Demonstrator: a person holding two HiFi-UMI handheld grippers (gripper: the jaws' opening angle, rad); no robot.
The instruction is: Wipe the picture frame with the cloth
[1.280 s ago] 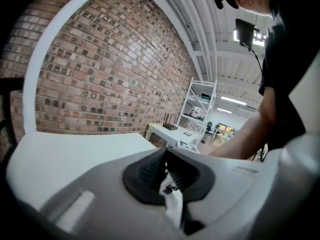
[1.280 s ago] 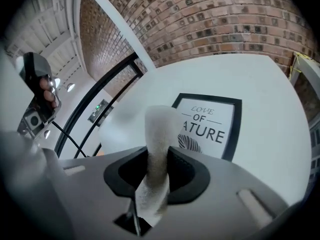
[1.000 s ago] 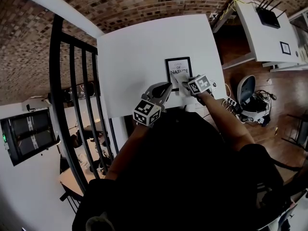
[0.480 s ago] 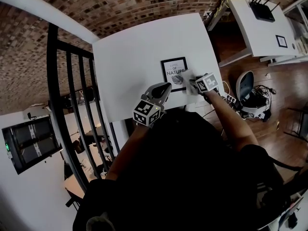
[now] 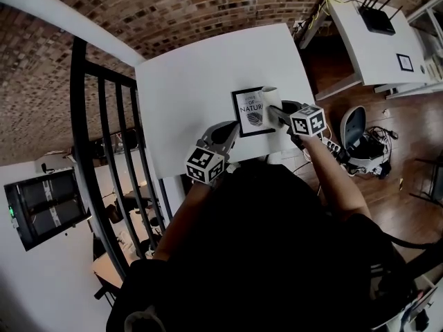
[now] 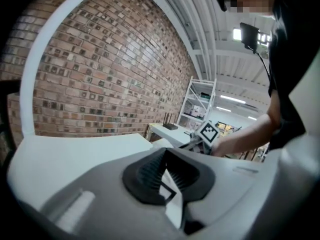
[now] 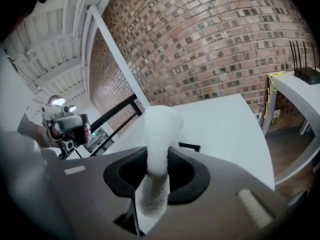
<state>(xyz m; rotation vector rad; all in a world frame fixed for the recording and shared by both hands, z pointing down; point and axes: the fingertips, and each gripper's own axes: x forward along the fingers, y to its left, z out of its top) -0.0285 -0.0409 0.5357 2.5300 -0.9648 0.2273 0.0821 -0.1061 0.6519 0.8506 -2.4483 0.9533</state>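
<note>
Near the tabletop's point(image 5: 194, 68) near edge, the left hand-held gripper point(image 5: 231, 131) pinches a corner of the picture frame point(image 5: 250, 111), apparently to steady it, while the right hand-held gripper point(image 5: 274, 113), clamped on the cloth point(image 5: 270, 98), brings it to the frame's right side.

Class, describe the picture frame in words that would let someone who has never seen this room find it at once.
Find the white table before the brick wall. Near its edge closest to the person, towards the right, is the picture frame, beside the white cloth held in the right gripper. It is the table's only black-edged rectangle, with dark lettering on white.
</note>
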